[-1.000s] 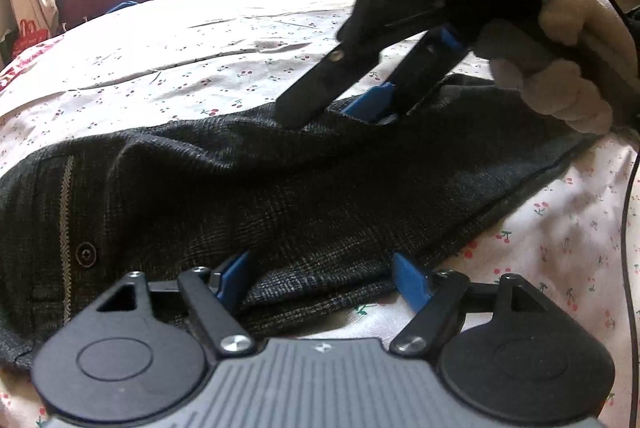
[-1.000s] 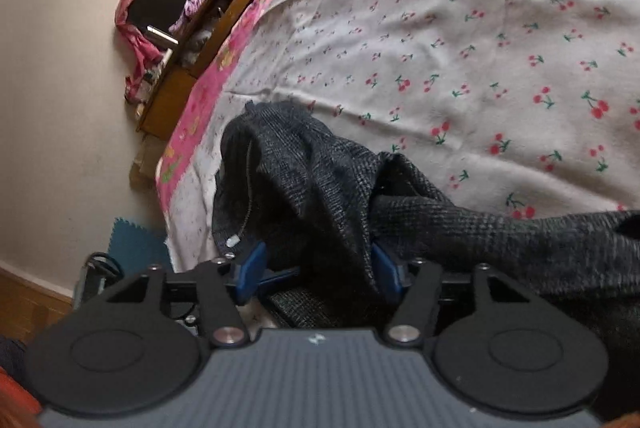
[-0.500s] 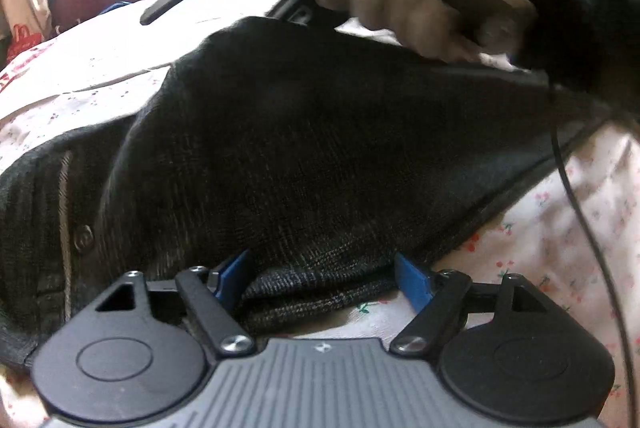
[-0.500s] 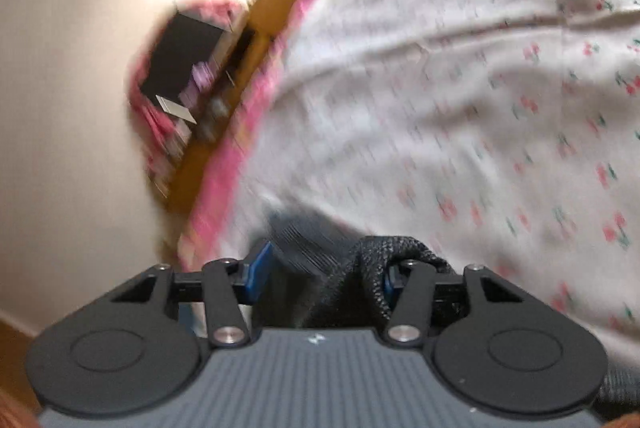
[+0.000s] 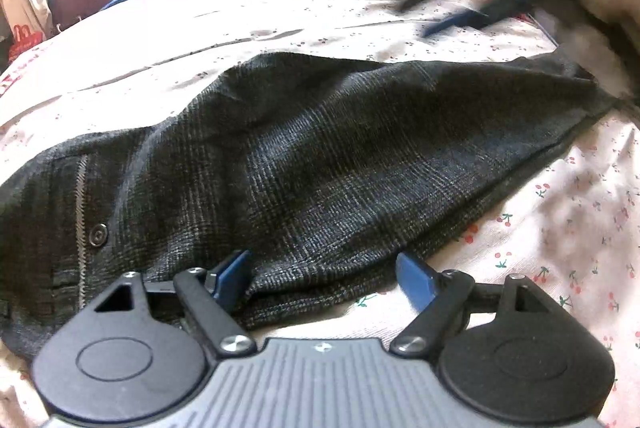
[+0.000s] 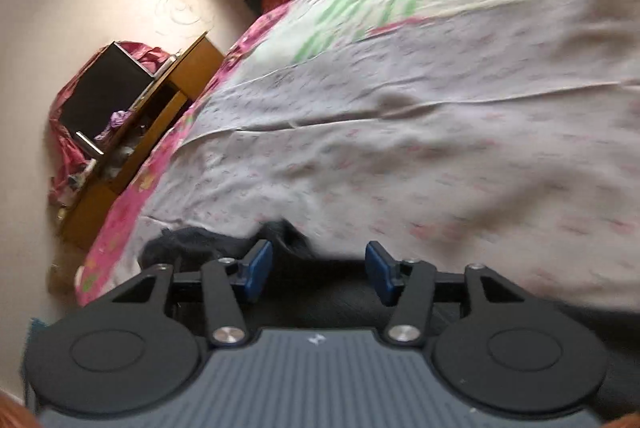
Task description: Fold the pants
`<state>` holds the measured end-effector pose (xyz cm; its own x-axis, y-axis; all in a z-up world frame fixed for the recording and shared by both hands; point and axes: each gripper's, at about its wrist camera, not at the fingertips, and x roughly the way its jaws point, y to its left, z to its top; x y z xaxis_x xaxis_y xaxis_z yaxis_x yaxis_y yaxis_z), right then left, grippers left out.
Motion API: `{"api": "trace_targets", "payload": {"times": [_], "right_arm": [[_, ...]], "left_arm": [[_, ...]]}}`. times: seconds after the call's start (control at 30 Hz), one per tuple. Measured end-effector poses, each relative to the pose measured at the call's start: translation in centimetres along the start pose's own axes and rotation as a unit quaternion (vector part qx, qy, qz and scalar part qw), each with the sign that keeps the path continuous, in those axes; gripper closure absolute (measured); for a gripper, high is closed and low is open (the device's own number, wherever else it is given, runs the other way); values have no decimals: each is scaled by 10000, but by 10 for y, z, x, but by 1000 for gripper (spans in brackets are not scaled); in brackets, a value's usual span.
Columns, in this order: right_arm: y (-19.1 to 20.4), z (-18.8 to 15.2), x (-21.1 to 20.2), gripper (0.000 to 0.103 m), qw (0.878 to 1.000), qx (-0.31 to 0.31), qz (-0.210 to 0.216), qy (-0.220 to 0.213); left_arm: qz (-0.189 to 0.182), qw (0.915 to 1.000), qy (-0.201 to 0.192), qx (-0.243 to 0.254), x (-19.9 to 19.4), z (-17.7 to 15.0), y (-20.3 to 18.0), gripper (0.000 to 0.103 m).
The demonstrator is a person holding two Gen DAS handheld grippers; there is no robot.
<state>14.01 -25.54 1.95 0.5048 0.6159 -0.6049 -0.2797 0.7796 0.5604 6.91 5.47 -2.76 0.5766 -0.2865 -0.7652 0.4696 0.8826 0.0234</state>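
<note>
Lying across the bed (image 5: 280, 27), left to right in the left wrist view:

1. Pants (image 5: 320, 155): dark checked cloth, waistband end at the left with a button (image 5: 98, 234) and pale stripe showing, the legs running off to the right. They look doubled lengthwise, one leg over the other, likely so the next fold can shorten them.

2. Left gripper (image 5: 324, 276): low at the near edge of the pants, fingers apart, holding nothing. The left pad (image 5: 232, 274) touches the cloth edge and the right pad sits over bare sheet (probably placed to pin or pick up that edge).

3. Right gripper (image 5: 472, 13): blurred, above the bed near the far right end of the pants. Its own camera shows the fingers apart and empty, with dark cloth just beneath them, so a grasp of the leg end seems the next need.
</note>
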Motion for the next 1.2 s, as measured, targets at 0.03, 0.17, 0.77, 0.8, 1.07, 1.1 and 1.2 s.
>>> {"api": "trace_targets", "payload": {"times": [0.03, 0.17, 0.77, 0.8, 1.07, 1.1, 1.2], "right_arm": [[-10, -12, -11, 48, 9998, 128, -122, 26], [-67, -49, -38, 62, 9870, 635, -1474, -29], [-164, -156, -228, 52, 8743, 3151, -2830, -2371], [-167, -160, -227, 52, 8705, 3280, -2775, -2401], [-160, -151, -219, 80, 8659, 3000, -2652, -3000], [-161, -145, -215, 80, 8680, 2975, -2640, -2972], [-172, -141, -204, 76, 8689, 3235, -2629, -2667]], "left_arm": [[38, 10000, 57, 27, 1, 1, -2, 10], [208, 9991, 261, 261, 6, 3, -16, 9], [-224, 9882, 250, 1495, 41, 53, -113, 10], [-241, 9887, 266, 1452, 40, 54, -112, 10], [-231, 9893, 366, 1394, 49, 64, -113, 9], [-234, 9893, 372, 1393, 50, 61, -114, 9], [-249, 9896, 374, 1369, 49, 58, -111, 9]]}}
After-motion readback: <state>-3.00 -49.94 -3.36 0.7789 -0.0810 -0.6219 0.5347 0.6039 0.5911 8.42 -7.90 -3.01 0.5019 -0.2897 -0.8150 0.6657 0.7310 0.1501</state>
